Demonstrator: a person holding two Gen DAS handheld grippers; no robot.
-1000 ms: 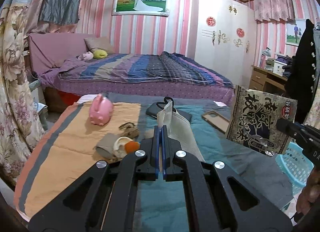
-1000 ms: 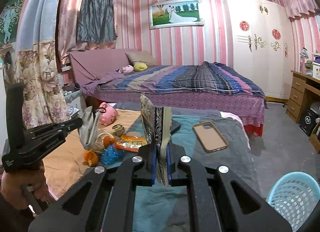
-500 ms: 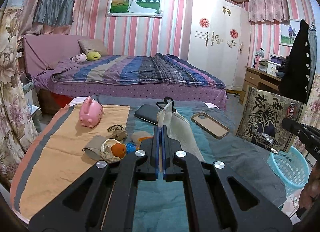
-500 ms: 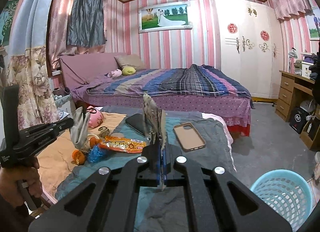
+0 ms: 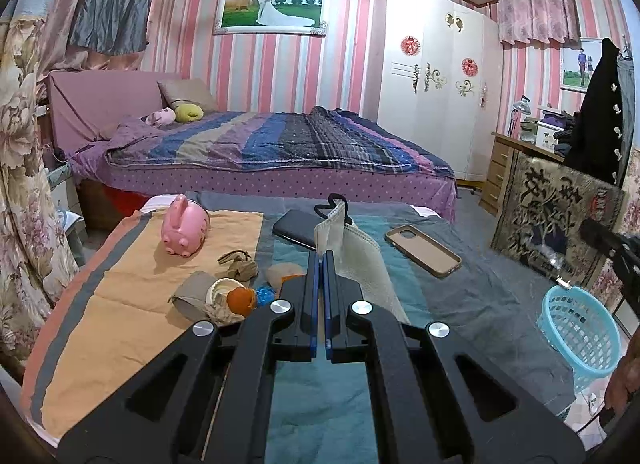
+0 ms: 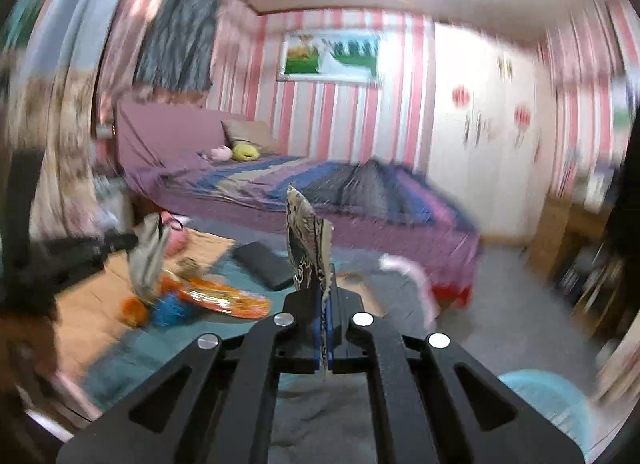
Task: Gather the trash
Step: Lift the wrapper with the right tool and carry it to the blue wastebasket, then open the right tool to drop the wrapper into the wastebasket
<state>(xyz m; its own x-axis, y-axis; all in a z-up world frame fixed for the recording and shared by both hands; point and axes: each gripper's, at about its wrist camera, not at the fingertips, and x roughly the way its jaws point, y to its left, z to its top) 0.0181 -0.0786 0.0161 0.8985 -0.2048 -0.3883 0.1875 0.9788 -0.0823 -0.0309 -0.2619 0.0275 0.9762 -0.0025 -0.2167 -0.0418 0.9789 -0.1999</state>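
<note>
Above the teal bedspread (image 5: 460,304), left hand-held gripper (image 5: 321,260) clenched on a white pleated mask (image 5: 360,260), right hand-held gripper (image 6: 325,296) on a crinkled foil wrapper (image 6: 308,240).

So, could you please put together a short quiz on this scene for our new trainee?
1. True or false: the left gripper is shut on a face mask.
2. What does the right gripper hold? A) phone case B) snack packet C) pink pig
3. Fill in: the blue ____ stands on the floor, right of the table.

Key:
1. True.
2. B, the snack packet.
3. Basket; the phone case and pink pig lie on the table.
</note>
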